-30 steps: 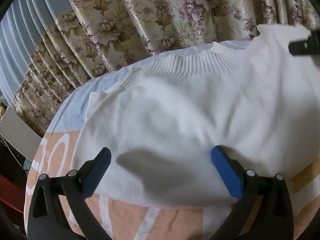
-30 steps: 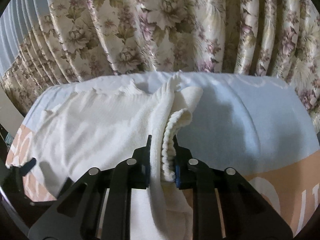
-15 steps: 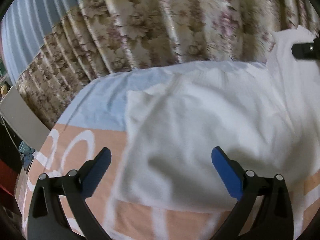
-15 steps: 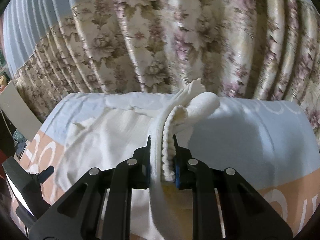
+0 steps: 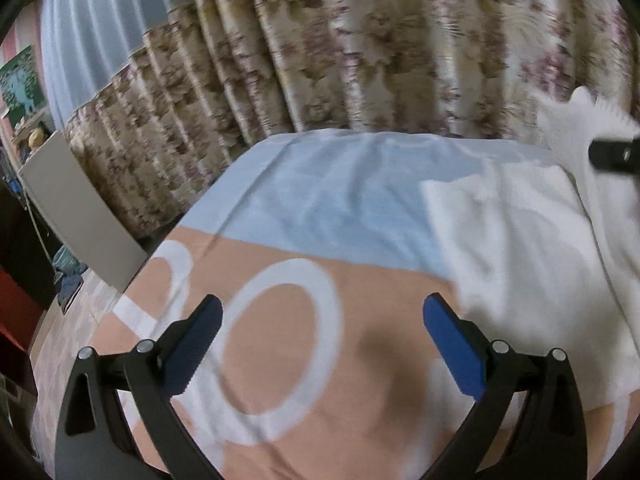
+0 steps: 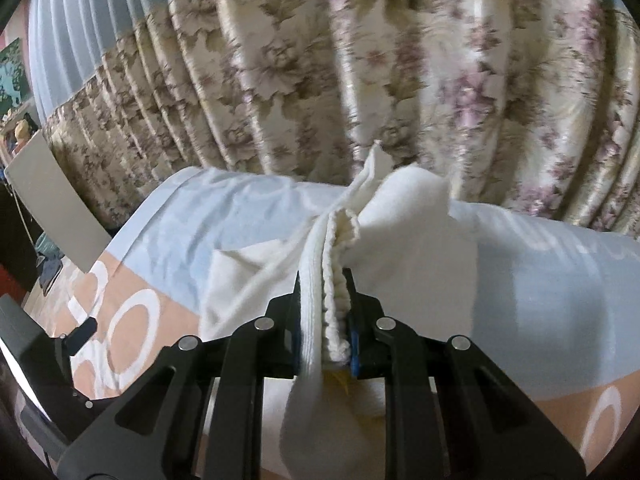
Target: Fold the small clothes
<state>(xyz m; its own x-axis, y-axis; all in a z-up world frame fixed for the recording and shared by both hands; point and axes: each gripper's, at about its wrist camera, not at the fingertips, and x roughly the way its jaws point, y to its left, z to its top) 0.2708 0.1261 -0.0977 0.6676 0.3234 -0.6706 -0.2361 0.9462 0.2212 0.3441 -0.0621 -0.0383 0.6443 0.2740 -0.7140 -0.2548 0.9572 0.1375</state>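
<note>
Right wrist: fingers (image 6: 298, 304) clamping sweater (image 6: 316, 320)

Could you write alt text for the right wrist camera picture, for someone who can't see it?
The right tool is clamped on a bunched ribbed edge of a white knit sweater, lifting it off a bed sheet of pale blue and peach. Floral curtains hang behind, and the left tool shows at the lower left.
</note>
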